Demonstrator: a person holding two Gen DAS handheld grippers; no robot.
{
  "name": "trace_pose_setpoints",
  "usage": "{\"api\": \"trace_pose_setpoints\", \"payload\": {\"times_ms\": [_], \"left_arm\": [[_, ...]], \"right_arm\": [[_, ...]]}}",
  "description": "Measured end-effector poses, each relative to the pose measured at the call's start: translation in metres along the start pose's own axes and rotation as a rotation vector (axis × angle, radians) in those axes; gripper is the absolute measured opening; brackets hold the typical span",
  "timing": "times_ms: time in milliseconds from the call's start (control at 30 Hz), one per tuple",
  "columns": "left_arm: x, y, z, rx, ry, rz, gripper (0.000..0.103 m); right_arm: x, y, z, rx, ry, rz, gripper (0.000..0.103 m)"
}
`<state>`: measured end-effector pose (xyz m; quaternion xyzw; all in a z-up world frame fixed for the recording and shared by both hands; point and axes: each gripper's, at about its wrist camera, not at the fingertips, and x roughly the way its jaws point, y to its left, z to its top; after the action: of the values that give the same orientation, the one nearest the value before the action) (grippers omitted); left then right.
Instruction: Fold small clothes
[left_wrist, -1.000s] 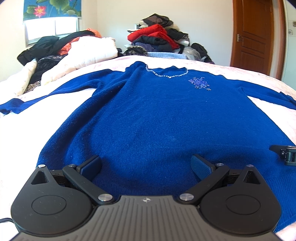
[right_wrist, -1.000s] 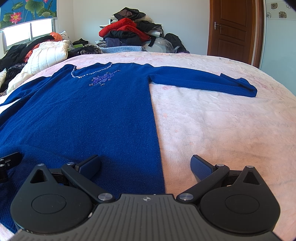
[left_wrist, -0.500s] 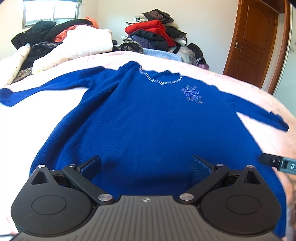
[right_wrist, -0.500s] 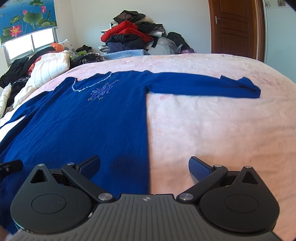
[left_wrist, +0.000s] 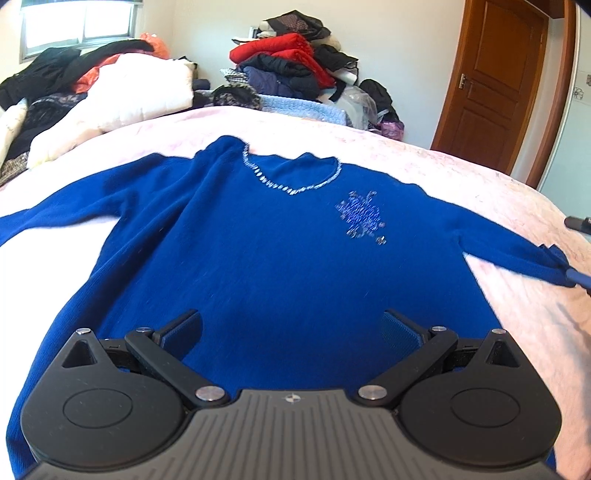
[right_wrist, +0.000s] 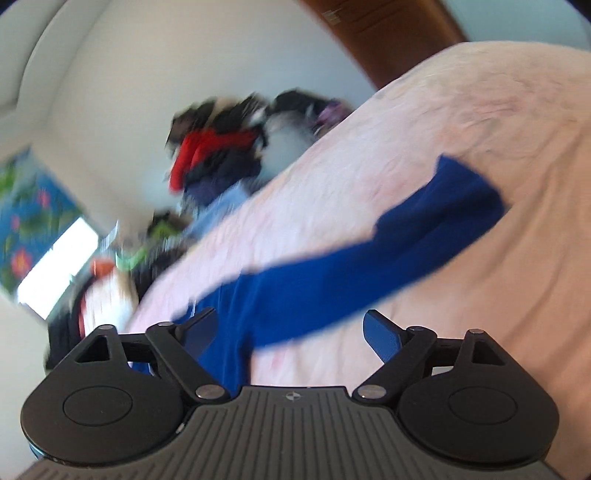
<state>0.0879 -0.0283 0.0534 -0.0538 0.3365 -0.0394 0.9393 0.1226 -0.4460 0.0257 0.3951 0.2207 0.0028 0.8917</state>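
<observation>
A blue sweater with a beaded neckline lies flat, front up, on the pink bed. My left gripper is open and empty above its lower middle. My right gripper is open and tilted, just above the sweater's right sleeve, whose cuff lies on the bedspread. In the left wrist view the right gripper's fingertips show at the far right beside the sleeve end. The right wrist view is blurred.
A pile of red and dark clothes stands at the bed's far end. White and dark bedding is heaped at the far left under a window. A wooden door is at the right.
Both grippers rose and moved up the sweater. The right gripper swung right and tilted over the right sleeve. Both stayed open.
</observation>
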Motion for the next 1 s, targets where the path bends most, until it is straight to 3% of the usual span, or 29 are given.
{"api": "trace_pose_setpoints", "payload": {"times_ms": [67, 167, 400, 500, 567, 600, 1000], "left_arm": [[0.005, -0.005, 0.006, 0.002, -0.001, -0.004, 0.103], [0.013, -0.012, 0.013, 0.003, 0.003, -0.01, 0.103], [0.036, -0.034, 0.026, 0.021, 0.026, -0.029, 0.103], [0.044, -0.045, 0.032, 0.037, 0.028, -0.038, 0.103], [0.048, -0.053, 0.037, 0.043, 0.026, -0.051, 0.103], [0.049, -0.056, 0.04, 0.046, 0.022, -0.058, 0.103], [0.058, -0.097, 0.054, 0.114, 0.007, -0.111, 0.103]], "right_arm": [[0.01, -0.023, 0.023, 0.115, -0.041, -0.009, 0.074], [0.025, -0.048, 0.043, 0.212, -0.056, -0.053, 0.072], [0.054, -0.089, 0.054, 0.342, -0.03, -0.064, 0.069], [0.059, -0.098, 0.055, 0.384, -0.057, -0.055, 0.059], [0.061, -0.102, 0.056, 0.399, -0.085, -0.05, 0.036], [0.064, -0.102, 0.055, 0.399, -0.088, -0.056, 0.032], [0.093, -0.117, 0.061, 0.52, -0.083, 0.048, 0.036]]}}
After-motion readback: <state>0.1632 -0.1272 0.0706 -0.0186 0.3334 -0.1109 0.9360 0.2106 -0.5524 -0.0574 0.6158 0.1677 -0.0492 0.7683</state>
